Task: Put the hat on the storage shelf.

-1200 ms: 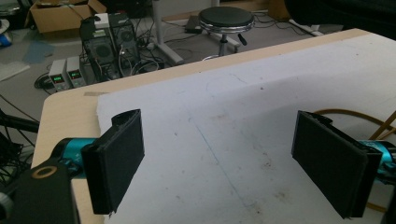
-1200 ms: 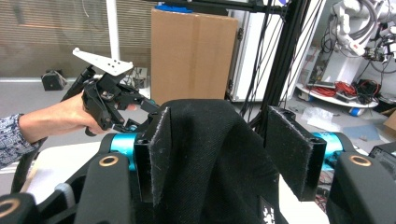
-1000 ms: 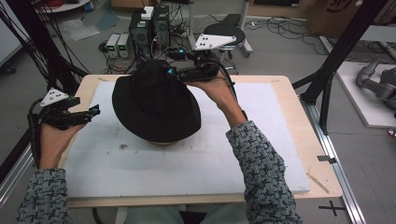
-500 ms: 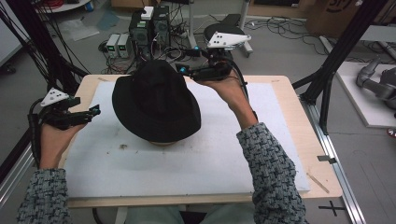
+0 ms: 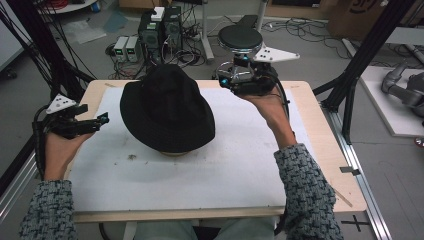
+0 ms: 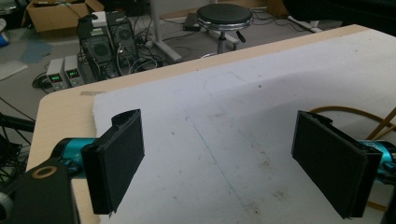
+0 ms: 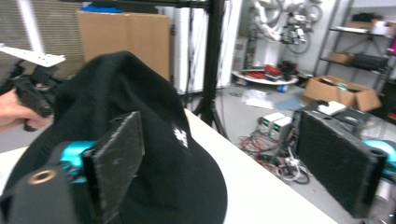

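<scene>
Since the earlier frames the right gripper (image 5: 226, 81) has drawn back from the crown of the black hat (image 5: 167, 107) toward the upper right of the high view, and it now hangs clear of the brim over the far edge of the table (image 5: 320, 130). Its jaws stand wide apart with nothing between them; in the right gripper view the hat's crown and brim spread behind the left jaw, near but not pinched.

At the left edge of the high view the left gripper (image 5: 102, 120) has kept its place, held just beside the brim without touching it. Its jaws are also spread wide and empty, with bare white mat (image 6: 233, 140) showing between them in the left gripper view.

Centre-left on the mat, the hat sits over a pale round stand (image 5: 172, 153) that peeks out under the near brim. It looks like soft felt or cloth: light, floppy at the brim, somewhat firmer at the crown, and not fragile. The matte surface should give the pads good friction. A pinch on the brim edge looks the most reachable hold, though the brim will likely droop; a pinch on a fold of the crown would probably carry it more steadily. Because it rests on the stand, it likely needs lifting upward to come free.
</scene>
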Available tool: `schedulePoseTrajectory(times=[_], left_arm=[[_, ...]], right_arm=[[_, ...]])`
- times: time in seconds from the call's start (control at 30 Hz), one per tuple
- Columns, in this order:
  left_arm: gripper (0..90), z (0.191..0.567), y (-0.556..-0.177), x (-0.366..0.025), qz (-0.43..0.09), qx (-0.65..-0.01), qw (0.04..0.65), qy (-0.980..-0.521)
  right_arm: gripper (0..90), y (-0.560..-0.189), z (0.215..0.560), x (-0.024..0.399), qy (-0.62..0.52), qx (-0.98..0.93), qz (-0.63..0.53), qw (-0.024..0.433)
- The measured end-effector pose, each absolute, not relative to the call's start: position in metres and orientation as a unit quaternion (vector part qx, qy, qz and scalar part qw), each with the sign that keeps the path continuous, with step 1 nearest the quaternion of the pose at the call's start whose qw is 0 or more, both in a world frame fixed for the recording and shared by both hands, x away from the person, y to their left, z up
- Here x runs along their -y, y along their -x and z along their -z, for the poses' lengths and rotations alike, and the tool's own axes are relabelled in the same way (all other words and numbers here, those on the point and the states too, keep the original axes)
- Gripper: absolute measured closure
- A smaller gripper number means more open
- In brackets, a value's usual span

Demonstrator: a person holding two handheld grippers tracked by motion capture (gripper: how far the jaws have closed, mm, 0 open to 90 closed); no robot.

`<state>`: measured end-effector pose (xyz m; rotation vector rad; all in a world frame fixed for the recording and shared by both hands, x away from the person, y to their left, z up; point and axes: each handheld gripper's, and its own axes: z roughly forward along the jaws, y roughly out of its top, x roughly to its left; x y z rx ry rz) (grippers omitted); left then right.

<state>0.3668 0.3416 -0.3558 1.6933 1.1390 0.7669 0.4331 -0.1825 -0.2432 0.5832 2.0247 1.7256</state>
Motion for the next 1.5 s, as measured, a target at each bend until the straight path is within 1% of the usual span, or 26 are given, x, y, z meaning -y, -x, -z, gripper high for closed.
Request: schedulePoseTrajectory(times=[0.13, 0.4, 0.87, 1.1, 1.13, 1.3, 1.5], left_arm=[[17.3, 0.356, -0.367, -0.340, -0.312, -0.461, 0.460, -0.692], [17.3, 0.357, -0.366, -0.339, -0.312, -0.461, 0.459, -0.693], [17.3, 0.358, -0.366, -0.338, -0.311, -0.461, 0.458, -0.694], [17.2, 0.359, -0.367, -0.336, -0.311, -0.462, 0.458, -0.693], [17.3, 0.359, -0.367, -0.336, -0.310, -0.462, 0.459, -0.693], [17.3, 0.360, -0.367, -0.335, -0.310, -0.459, 0.455, -0.697], [17.3, 0.360, -0.367, -0.333, -0.310, -0.458, 0.457, -0.696]], right_arm=[[12.7, -0.426, 0.251, 0.200, -0.217, -0.728, -0.608, 0.229], [12.5, -0.406, 0.274, 0.228, -0.236, -0.727, -0.595, 0.249], [12.4, -0.383, 0.317, 0.259, -0.285, -0.716, -0.580, 0.265], [12.3, -0.379, 0.340, 0.272, -0.312, -0.711, -0.573, 0.264], [12.3, -0.379, 0.342, 0.273, -0.316, -0.714, -0.569, 0.258], [12.3, -0.379, 0.344, 0.274, -0.317, -0.716, -0.562, 0.266], [12.3, -0.379, 0.345, 0.277, -0.319, -0.712, -0.567, 0.263]])
